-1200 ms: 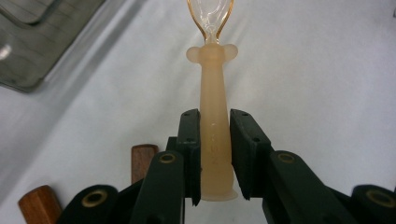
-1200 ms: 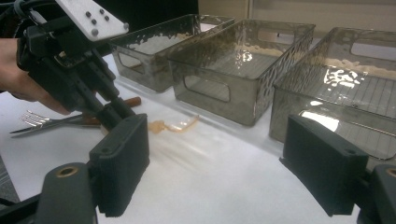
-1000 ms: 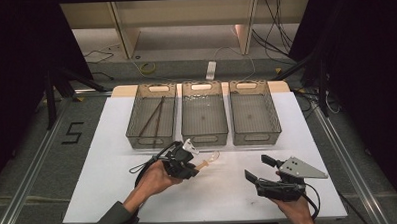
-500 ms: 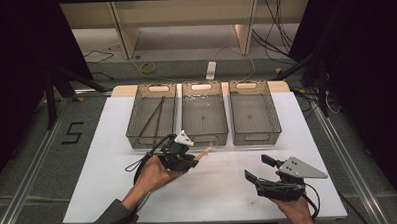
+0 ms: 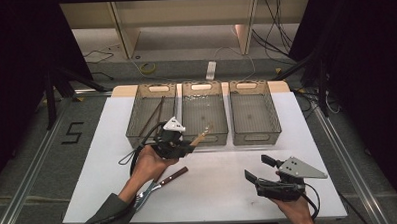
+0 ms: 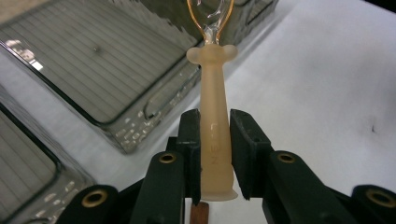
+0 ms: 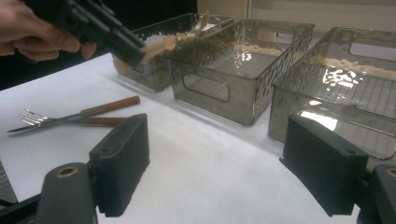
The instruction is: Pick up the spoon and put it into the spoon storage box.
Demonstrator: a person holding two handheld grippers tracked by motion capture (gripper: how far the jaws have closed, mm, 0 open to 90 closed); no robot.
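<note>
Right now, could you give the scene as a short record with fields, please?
Left gripper: shut on the beige spoon handle, held above the table
Right gripper: open, nothing between its jaws
Bins: three grey bins in a row
Left bin: holds dark chopsticks
White table: fork and knife with brown handles

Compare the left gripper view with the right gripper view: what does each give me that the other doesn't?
Left gripper view alone: the left gripper shut on a cream handle, a clear loop at its far end. Right gripper view alone: the right gripper open with nothing between its jaws, and a fork with a wooden handle on the white table. Both: grey bins on that table.
</note>
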